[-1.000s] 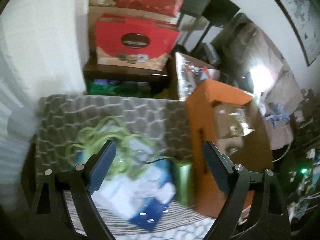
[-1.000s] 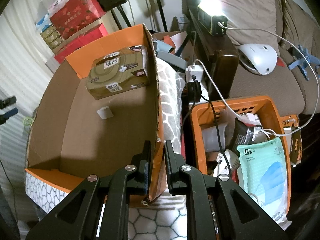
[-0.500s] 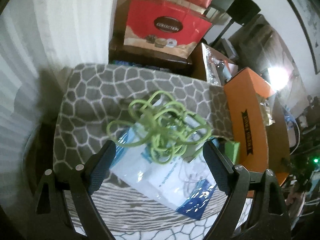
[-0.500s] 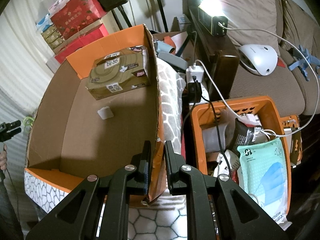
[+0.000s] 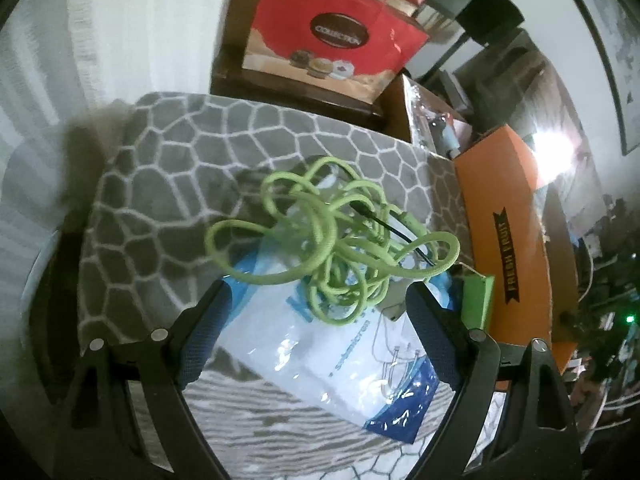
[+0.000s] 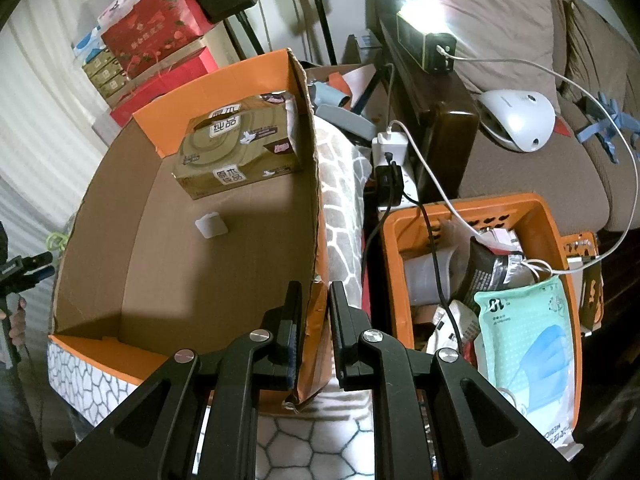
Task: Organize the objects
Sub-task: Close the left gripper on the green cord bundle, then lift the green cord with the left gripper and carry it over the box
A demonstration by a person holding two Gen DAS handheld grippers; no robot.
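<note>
Surface: grey blanket (image 5: 168, 168) with a pale honeycomb pattern, cluttered living room around it; red gift boxes (image 5: 332, 40) stacked at the back, sofa (image 6: 520, 152) off to the right.
Changed: your left gripper (image 5: 316, 312) has swung over in the last second. A second ago it looked across at the orange cardboard box (image 5: 504, 208); now the green cable (image 5: 332, 236) sits centred just ahead of its fingers. Right view is unchanged.
Meaning: you look lined up for a pick on the cable (my read, not a fact), with the box as the likely drop spot.
Cable: loose tangle of loops, lying partly on the blanket and partly on a white-and-blue plastic packet (image 5: 332, 344). A small green box (image 5: 476, 300) stands just beside it, against the orange wall.
Left tool: fingers spread wide, nothing between them, hovering above the packet and short of the cable, tilted down toward the surface.
Right tool: your right gripper (image 6: 314, 328) is closed down on the near wall of the orange cardboard box (image 6: 312, 184), one finger inside and one outside, steadying it.
Box contents: tissue box (image 6: 236, 144) at the far end, small white item (image 6: 211, 225) on the floor, plenty of free room.
Beside: orange basket (image 6: 536, 208) full of packets, with a mask pack (image 6: 524, 344) on top.
Risk: loops may snag or trail when lifted.
</note>
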